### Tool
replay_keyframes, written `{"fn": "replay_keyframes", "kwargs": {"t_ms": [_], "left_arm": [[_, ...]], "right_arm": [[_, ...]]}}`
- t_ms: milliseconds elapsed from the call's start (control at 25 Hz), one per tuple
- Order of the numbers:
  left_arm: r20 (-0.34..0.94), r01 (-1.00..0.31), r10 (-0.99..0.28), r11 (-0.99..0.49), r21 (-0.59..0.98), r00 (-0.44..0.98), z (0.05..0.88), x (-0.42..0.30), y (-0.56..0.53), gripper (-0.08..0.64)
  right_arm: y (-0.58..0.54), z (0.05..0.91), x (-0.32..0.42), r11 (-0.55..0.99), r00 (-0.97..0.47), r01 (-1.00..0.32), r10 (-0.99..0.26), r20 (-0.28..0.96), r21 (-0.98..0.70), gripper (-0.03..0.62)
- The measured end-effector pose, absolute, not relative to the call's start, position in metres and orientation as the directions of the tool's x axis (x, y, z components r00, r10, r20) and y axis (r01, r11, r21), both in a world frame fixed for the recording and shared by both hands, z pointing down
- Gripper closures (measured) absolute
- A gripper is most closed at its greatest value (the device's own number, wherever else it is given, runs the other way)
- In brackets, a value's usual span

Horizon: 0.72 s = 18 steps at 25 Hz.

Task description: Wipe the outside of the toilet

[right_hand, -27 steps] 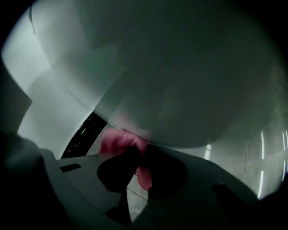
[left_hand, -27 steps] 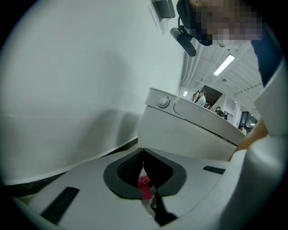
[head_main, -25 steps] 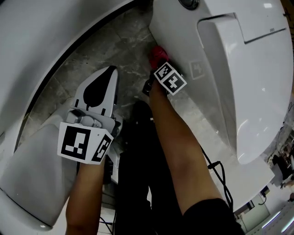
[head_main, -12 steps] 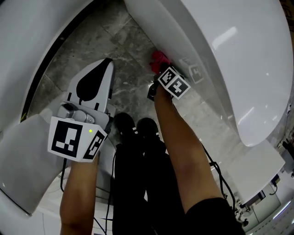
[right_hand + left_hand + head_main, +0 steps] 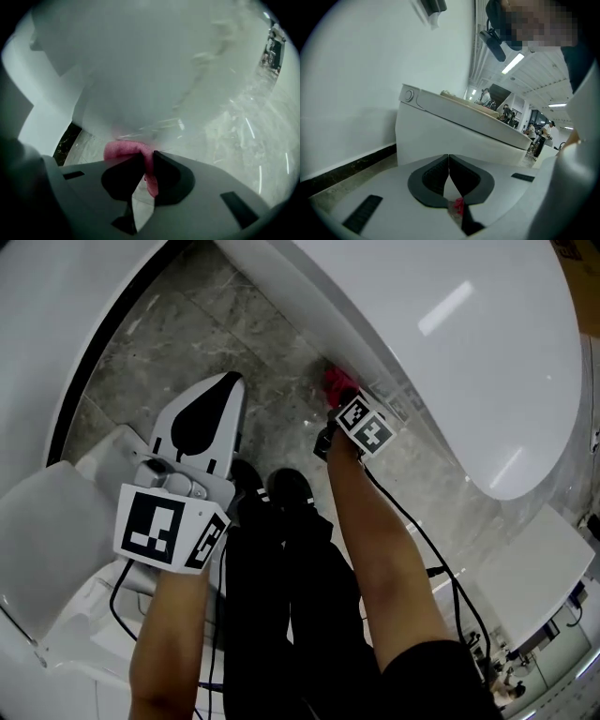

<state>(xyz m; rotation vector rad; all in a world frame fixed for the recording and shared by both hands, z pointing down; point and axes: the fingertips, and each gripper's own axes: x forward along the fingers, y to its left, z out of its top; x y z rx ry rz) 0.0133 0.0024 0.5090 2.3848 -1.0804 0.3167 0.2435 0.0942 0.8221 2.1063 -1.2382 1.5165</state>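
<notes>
At the left, the left tool (image 5: 449, 158) hangs over the grey marbled floor (image 5: 169, 343), its jaws together with nothing between them. Further right, the right tool (image 5: 146, 161) is clamped on a pink cloth (image 5: 121, 150). The cloth is pressed against the low, curved outside of the white toilet (image 5: 450, 352), close to the floor, beside the person's dark shoes (image 5: 281, 491).

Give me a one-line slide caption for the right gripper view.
Right claw holds a pink cloth at the outer wall of the glossy white toilet.
</notes>
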Motion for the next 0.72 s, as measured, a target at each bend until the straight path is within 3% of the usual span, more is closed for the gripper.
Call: {"fn": "replay_keyframes", "kwargs": {"t_ms": [160,320,520,720], "left_arm": [[0.389,-0.75,-0.641,-0.561,0.351,0.662,0.495,0.025,0.011,0.545],[0.408,-0.755,-0.635,-0.54,0.373,0.656,0.474,0.035,0.023,0.545],[0.425,-0.765,-0.638,-0.503,0.403,0.643,0.422,0.039,0.041,0.545],[0.437,-0.794,-0.666,-0.462,0.394,0.604,0.347,0.027,0.045,0.545]], "right_arm": [[0.141,0.81,0.284,-0.668,0.154,-0.721,-0.41,0.899,-0.181,0.52],[0.188,0.772,0.293,-0.643,0.136,-0.756,-0.338,0.931,-0.123,0.52],[0.19,0.697,0.259,-0.455,-0.025,-0.87,-0.341,0.94,-0.188,0.52],[0.152,0.59,0.209,-0.307,-0.19,-0.895,-0.397,0.898,-0.324,0.52]]}}
